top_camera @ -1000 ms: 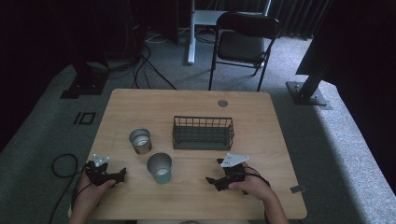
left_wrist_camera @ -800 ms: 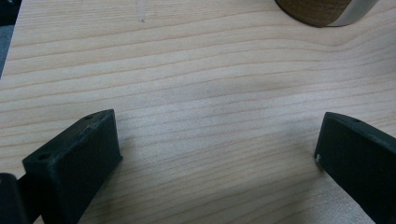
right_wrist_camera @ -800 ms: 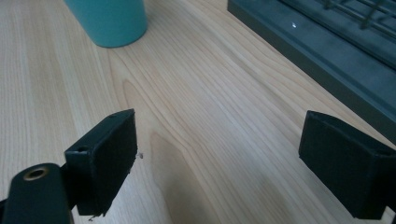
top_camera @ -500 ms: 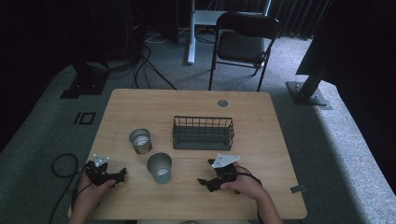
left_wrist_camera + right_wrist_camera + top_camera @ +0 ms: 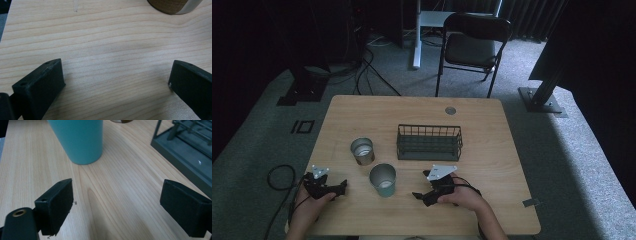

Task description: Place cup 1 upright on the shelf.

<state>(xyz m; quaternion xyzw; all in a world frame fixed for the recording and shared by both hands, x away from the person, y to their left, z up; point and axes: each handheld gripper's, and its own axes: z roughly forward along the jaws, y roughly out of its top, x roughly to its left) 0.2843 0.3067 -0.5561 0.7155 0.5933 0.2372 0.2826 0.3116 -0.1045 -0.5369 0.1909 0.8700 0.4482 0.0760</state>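
— Where are your hands?

— Both low at my edge of the wooden table point(image 5: 362, 107). My left gripper point(image 5: 343, 187) sits near the left corner, jaws pointing right toward the cups. My right gripper point(image 5: 418, 196) is right of centre, jaws pointing left, its grey plate on top.

— Jaws?

— Left gripper point(image 5: 115, 82): spread wide, bare wood grain between the pads, nothing held. Right gripper point(image 5: 116, 206): likewise spread wide, nothing between — just tabletop.

— What's on the table?

— A teal cup point(image 5: 383, 179), upright, between my two grippers and a little farther up the table. In the right gripper view the teal cup point(image 5: 77, 140) stands ahead of the jaws, toward the left pad, apart from both. Beyond it, a metal cup point(image 5: 362, 151), upright, up and left of the teal one, near but not touching. A dark wire basket point(image 5: 429, 142) sits at mid-table, right of the metal cup; its base and bars show at the upper right of the right gripper view point(image 5: 185, 147).

— Anything from the left gripper's camera?

— The curved bottom edge of a cup point(image 5: 172, 6) at the top right, well ahead of the jaws. Cannot tell which cup from that view alone.

— Past the table?

— A folding chair point(image 5: 472, 47) on grey carpet, cables on the floor at left.
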